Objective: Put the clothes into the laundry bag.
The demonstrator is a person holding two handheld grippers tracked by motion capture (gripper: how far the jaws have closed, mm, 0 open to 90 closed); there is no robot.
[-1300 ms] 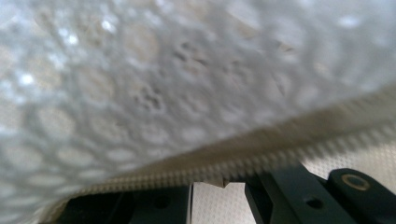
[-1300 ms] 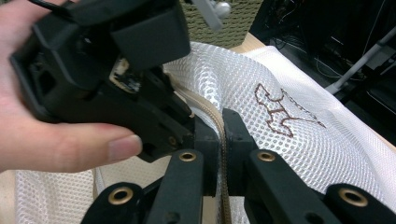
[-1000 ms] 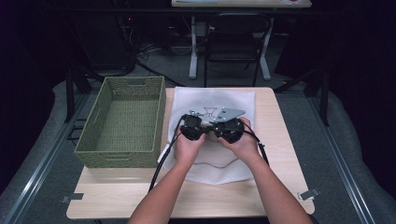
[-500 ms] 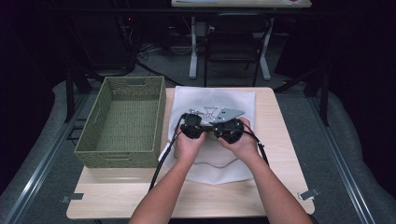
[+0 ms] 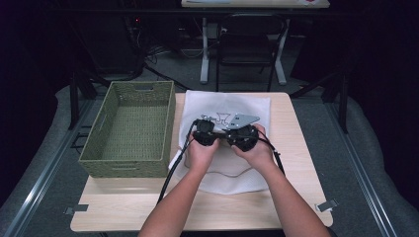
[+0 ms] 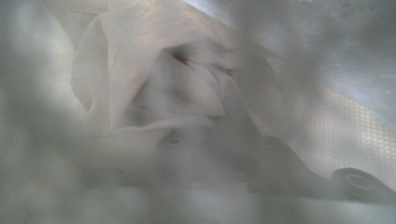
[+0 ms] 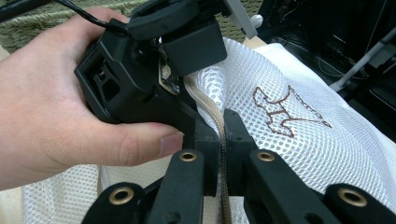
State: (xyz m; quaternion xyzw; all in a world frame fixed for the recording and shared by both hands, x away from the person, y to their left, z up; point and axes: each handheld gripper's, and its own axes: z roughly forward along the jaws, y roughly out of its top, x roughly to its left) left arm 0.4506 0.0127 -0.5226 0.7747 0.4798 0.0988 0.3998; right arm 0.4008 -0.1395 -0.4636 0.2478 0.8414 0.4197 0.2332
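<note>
The right tool (image 7: 223, 140) has its jaws pressed together on the zipper seam (image 7: 219, 122) of the mesh bag (image 7: 299, 154). Its own view shows this plainly: the tan zipper line runs up between the two black jaws, and the bag's brown outline print (image 7: 286, 114) lies just past them to the right. The same view shows the left tool (image 7: 154, 70) close in front, gripped by the left hand (image 7: 51, 107) and resting against the bag. The left tool's own view is blurred: white mesh folds (image 6: 177, 93) crowd the lens, and its jaws appear shut with the mesh bunched around them. From above, both tools (image 5: 205, 132) (image 5: 243, 136) sit side by side, nearly touching, over the bag's middle (image 5: 237, 106) on the counter (image 5: 291, 197). A basket (image 5: 129, 128) stands just left of the left tool.
</note>
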